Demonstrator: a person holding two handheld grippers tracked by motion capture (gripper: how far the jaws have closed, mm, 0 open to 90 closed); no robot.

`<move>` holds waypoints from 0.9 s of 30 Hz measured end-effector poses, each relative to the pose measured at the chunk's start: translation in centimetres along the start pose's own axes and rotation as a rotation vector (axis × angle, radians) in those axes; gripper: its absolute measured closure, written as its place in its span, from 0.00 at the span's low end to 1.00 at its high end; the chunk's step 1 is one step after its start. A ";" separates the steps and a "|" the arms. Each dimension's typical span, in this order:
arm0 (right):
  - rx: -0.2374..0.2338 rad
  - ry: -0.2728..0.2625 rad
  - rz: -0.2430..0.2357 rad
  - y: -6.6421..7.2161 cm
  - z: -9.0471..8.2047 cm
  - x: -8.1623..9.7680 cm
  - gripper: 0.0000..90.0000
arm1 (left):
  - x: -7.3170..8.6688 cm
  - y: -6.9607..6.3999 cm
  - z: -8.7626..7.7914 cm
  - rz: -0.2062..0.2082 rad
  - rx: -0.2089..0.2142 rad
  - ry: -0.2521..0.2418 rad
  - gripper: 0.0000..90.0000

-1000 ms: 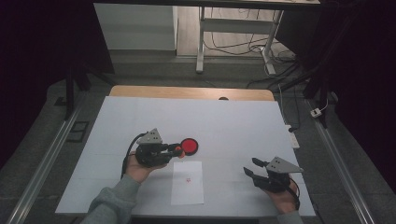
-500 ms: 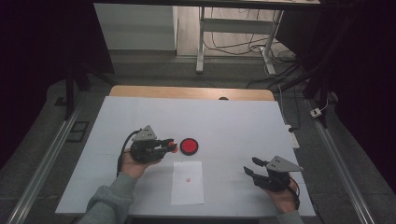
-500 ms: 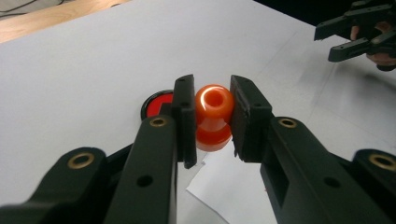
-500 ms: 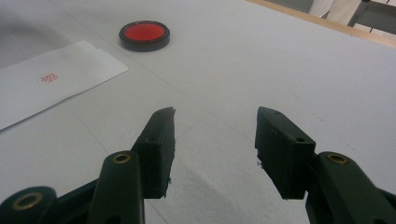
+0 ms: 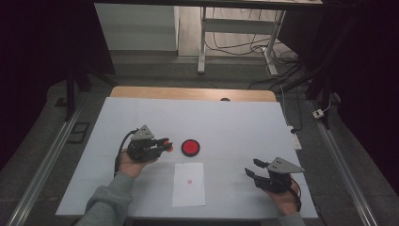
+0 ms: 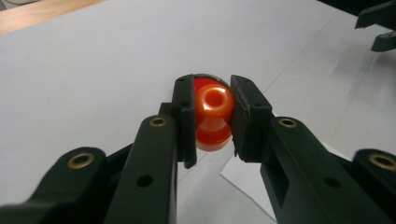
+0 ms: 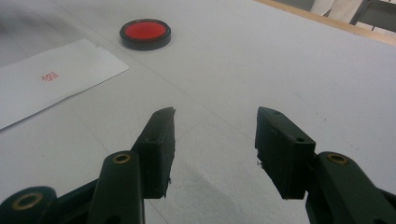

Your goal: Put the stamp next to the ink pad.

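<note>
My left gripper (image 5: 165, 143) hovers left of the table's middle, shut on a small glossy orange knob-shaped piece (image 6: 214, 109) with a round hole in its end. Just beyond it lies a round red pad in a black case (image 5: 190, 147), whose red edge peeks out behind the orange piece (image 6: 201, 82). A white paper slip (image 5: 189, 184) with a small red mark lies in front of the pad. My right gripper (image 5: 251, 168) rests low at the right front, open, with nothing between its fingers (image 7: 159, 140). The red pad (image 7: 145, 31) and the paper slip (image 7: 51, 77) lie ahead of it to the left.
A white sheet (image 5: 235, 127) covers the tabletop, with a wooden strip (image 5: 188, 93) along the far edge. A small white box with a cable (image 5: 294, 140) sits at the right edge. The right gripper's jaws (image 6: 379, 23) appear far off in the left gripper view.
My left gripper has drawn back to the left, away from the red pad, with the orange piece still in it. The right gripper has stayed still.
</note>
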State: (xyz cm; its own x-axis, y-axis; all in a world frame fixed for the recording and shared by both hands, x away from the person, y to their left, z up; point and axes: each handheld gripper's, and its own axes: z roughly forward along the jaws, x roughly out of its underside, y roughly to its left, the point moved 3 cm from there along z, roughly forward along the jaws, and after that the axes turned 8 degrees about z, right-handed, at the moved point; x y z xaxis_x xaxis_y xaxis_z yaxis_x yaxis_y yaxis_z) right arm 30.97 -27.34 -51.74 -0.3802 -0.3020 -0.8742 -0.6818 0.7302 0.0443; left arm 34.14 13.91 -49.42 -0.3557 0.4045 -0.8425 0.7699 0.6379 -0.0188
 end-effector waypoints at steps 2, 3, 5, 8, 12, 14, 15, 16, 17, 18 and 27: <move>-0.001 0.003 -0.001 0.0 0.1 0.0 0.53 | 0.2 0.1 0.2 -0.002 -0.006 0.011 0.81; -0.001 0.006 -0.002 0.1 0.1 0.0 0.53 | 0.3 0.2 0.3 0.000 -0.009 0.017 0.81; 0.003 0.008 -0.004 0.1 0.1 0.0 0.53 | 0.5 0.3 0.6 -0.004 -0.014 0.030 0.81; 0.003 0.008 -0.006 0.1 0.1 0.0 0.53 | 0.8 0.5 1.2 -0.007 -0.019 0.053 0.81; 0.004 0.009 -0.003 0.1 0.1 0.0 0.53 | 1.2 0.6 2.0 -0.011 -0.024 0.077 0.81; 0.004 0.008 -0.004 0.1 0.1 0.0 0.53 | 1.5 0.6 2.6 -0.008 -0.023 0.098 0.81; -0.001 0.009 -0.003 0.0 0.2 0.1 0.53 | 1.6 0.6 2.8 -0.005 -0.022 0.108 0.81; 0.001 0.004 -0.001 0.1 0.2 0.1 0.53 | 1.6 0.6 3.0 -0.003 -0.024 0.116 0.80; 0.001 0.004 -0.001 0.1 0.2 0.1 0.53 | 1.7 0.6 3.2 -0.003 -0.023 0.122 0.81; 0.001 0.004 -0.001 0.1 0.2 0.1 0.53 | 1.8 0.6 3.4 -0.004 -0.027 0.125 0.81; 0.002 0.012 -0.005 0.1 0.3 0.1 0.53 | 2.2 0.3 5.2 0.008 -0.040 0.160 0.80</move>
State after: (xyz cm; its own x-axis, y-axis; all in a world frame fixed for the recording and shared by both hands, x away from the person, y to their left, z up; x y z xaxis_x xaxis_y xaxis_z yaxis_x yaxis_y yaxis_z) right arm 31.06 -27.14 -51.92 -0.3842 -0.3126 -0.8687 -0.6821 0.7302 0.0389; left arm 36.30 11.60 -54.08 -0.4319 0.5073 -0.7458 0.7528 0.6582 0.0118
